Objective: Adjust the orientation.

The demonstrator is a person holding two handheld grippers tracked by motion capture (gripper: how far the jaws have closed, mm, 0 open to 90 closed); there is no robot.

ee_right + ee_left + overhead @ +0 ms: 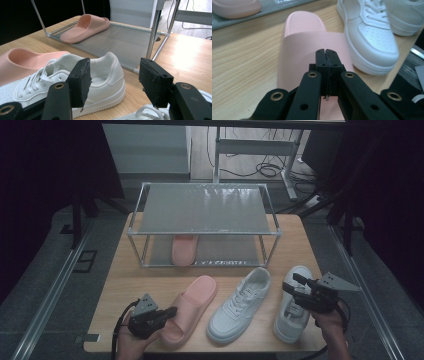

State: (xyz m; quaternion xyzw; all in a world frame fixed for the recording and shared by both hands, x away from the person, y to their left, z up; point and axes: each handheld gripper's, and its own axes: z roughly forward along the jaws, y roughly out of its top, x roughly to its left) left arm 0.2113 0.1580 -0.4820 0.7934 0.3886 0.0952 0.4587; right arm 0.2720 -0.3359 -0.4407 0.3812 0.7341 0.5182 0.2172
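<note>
Black jaws of the left gripper (327, 53) are pressed together with nothing between them, poised over the strap of the pink slipper (312, 45), which lies on the wooden table (140, 285) in front of the shoe rack (202, 215). Its mate (184, 249) sits on the lower shelf. The right gripper (113, 80) stands spread above the right-hand white sneaker (292, 307), gripping nothing. Judgement: to lift the slipper soundly, the jaws should first part, then straddle the strap's edge squarely before closing. No brand, label or writing is legible on any shoe
</note>
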